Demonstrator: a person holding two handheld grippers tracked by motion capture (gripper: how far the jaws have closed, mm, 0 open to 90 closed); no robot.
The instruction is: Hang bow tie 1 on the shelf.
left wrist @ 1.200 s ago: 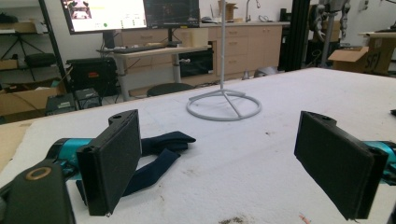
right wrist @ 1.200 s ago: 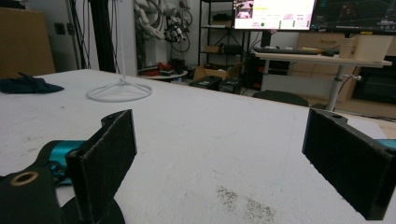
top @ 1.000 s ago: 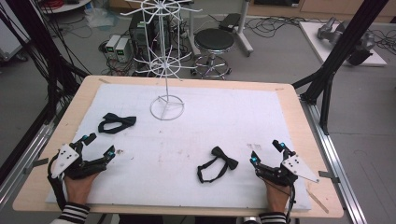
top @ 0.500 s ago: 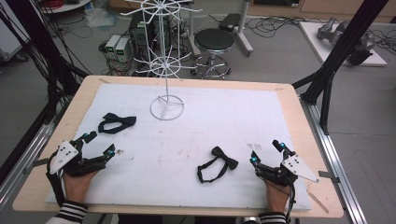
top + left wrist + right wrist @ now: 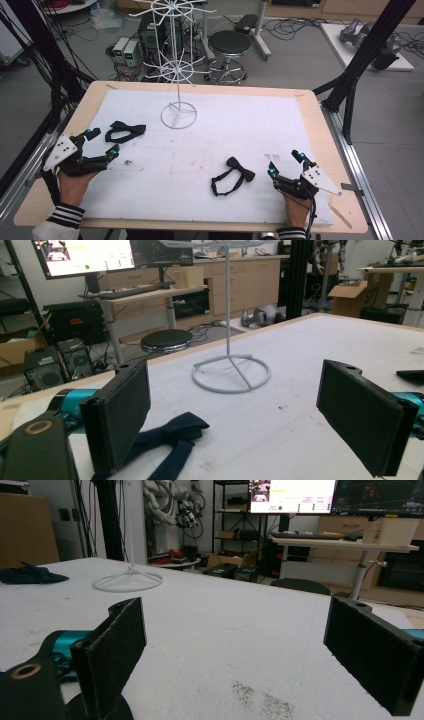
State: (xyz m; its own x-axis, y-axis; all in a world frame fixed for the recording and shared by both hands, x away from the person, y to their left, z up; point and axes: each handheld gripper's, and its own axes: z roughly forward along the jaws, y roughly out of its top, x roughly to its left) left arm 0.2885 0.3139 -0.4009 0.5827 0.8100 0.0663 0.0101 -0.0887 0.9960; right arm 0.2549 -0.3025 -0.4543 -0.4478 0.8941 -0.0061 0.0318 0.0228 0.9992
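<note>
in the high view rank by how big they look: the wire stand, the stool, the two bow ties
1. wire stand
2. stool
3. the left bow tie and the right bow tie look about alike, so no ranking between them

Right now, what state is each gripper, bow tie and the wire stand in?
Left gripper: open, empty, beside a tie.
Right gripper: open, empty.
Dark bow tie near left gripper: lying flat, untouched.
Black bow tie near right gripper: lying flat, strap looped.
White wire display stand: upright, hooks bare.

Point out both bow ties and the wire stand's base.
left bow tie (image 5: 126,131), high view, its knot.
right bow tie (image 5: 240,170), high view, its bow.
wire stand base (image 5: 179,123), high view, ring's front edge.
</note>
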